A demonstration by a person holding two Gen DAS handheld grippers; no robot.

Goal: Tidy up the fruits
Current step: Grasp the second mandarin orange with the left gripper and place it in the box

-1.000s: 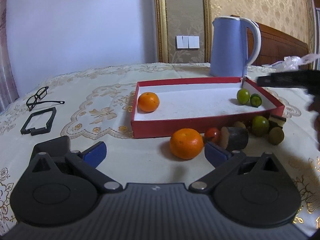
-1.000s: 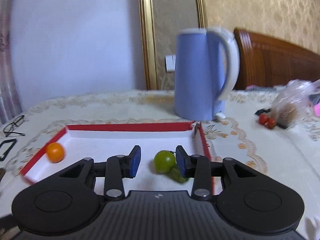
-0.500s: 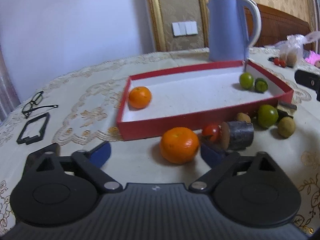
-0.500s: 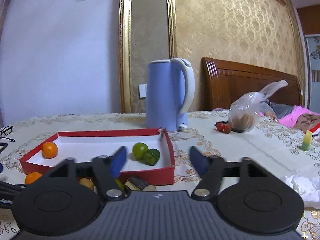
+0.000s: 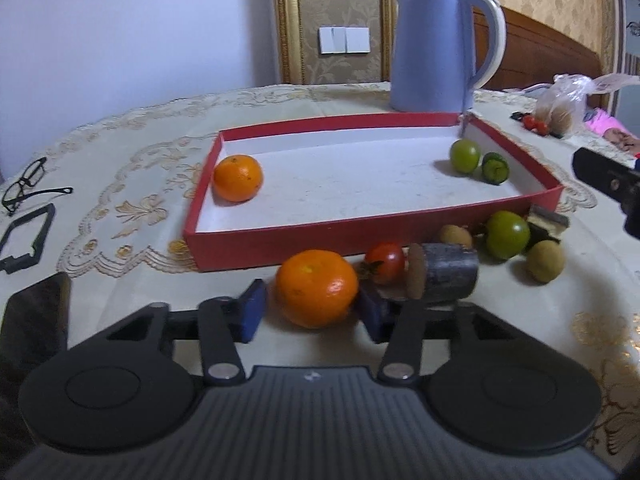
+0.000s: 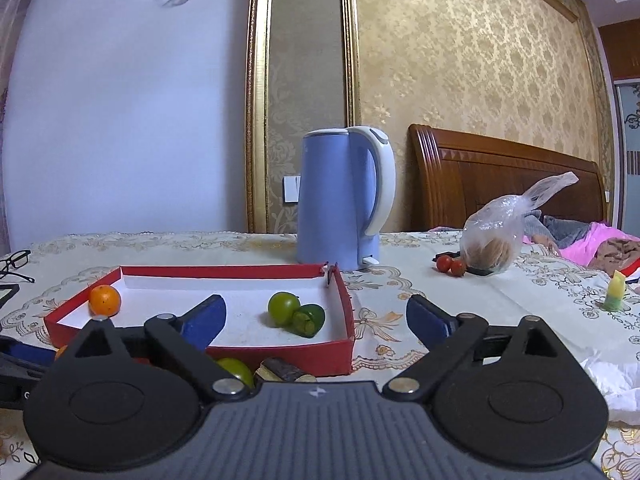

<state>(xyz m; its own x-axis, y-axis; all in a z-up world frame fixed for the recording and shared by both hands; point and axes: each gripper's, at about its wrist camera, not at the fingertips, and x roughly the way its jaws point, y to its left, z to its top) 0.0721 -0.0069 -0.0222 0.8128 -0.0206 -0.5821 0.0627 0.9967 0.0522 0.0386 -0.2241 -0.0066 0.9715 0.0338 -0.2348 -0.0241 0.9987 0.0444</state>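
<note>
- My left gripper (image 5: 310, 310) has narrowed since a second ago: its blue pads now sit on either side of the loose orange (image 5: 317, 288), the right pad touching or nearly so, the left pad with a sliver of gap, so I am not yet clamped.
- My right gripper (image 6: 316, 318) has pulled back from the green fruit (image 6: 283, 308) and spread wide, holding nothing.
- The orange is round, glossy, bright, resting on the tablecloth (image 5: 132, 200) just in front of the red tray (image 5: 280, 240).
- Beside it lie a small tomato (image 5: 385, 261) and a dark cut cylinder (image 5: 444, 276).
- A second orange (image 5: 237, 177) sits in the tray's left corner.
</note>
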